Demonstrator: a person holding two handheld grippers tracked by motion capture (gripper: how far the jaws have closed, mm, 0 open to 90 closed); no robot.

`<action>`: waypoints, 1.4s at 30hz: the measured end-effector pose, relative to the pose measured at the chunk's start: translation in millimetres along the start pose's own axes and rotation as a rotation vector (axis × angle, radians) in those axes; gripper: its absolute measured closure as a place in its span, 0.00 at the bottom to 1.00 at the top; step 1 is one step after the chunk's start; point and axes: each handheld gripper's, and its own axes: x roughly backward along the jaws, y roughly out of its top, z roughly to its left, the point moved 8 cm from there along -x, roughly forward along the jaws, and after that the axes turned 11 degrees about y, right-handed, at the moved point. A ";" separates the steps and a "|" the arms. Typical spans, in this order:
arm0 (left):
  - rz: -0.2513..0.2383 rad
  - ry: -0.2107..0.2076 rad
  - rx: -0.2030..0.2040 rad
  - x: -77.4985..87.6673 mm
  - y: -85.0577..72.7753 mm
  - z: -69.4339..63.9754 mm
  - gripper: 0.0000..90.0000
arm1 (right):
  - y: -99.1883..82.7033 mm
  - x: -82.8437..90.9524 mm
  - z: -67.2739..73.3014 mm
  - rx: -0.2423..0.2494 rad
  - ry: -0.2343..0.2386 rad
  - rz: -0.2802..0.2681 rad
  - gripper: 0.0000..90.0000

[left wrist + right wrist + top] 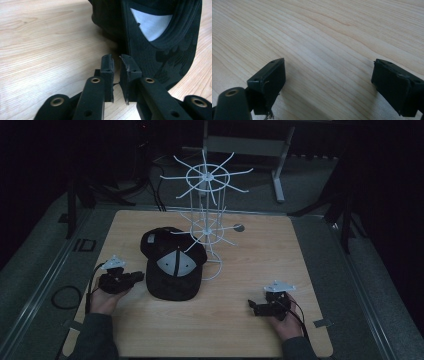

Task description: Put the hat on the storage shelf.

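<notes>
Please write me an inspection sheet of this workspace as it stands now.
Surface: wooden table, pale grain, bare in front.
Job's things: black cap with grey panel, lying flat; white wire rack upright behind it, arms bare.
Clutter: nothing seen.
Grippers: left claw slightly parted beside the cap's brim, gripping nothing; right claw wide open over bare wood.
Cables: one trails from each claw; black loop left of the table.
Surroundings: dark; grey frame behind.
</notes>
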 end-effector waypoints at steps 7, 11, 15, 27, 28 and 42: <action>0.005 -0.030 0.007 4.3 -5.1 1.7 0.84 | 0.0 0.0 0.0 0.000 0.000 0.000 0.13; 0.010 -0.038 -0.006 4.5 -6.4 -0.4 0.79 | 0.0 0.0 0.0 0.000 0.000 0.000 0.13; 0.013 -0.030 0.001 3.6 -7.3 1.5 0.72 | 0.0 0.0 0.0 0.000 0.000 0.000 0.13; 0.088 -0.176 0.018 -18.1 -15.1 -14.9 0.42 | 0.0 0.0 -0.1 0.001 0.000 0.000 0.13; 0.100 -0.182 0.008 -20.2 -15.4 -18.1 0.44 | 0.0 0.0 -0.1 0.001 0.000 0.000 0.13; 0.165 -0.191 -0.024 -31.9 -12.7 -34.7 0.65 | 0.0 0.0 -0.1 0.001 0.000 0.000 0.13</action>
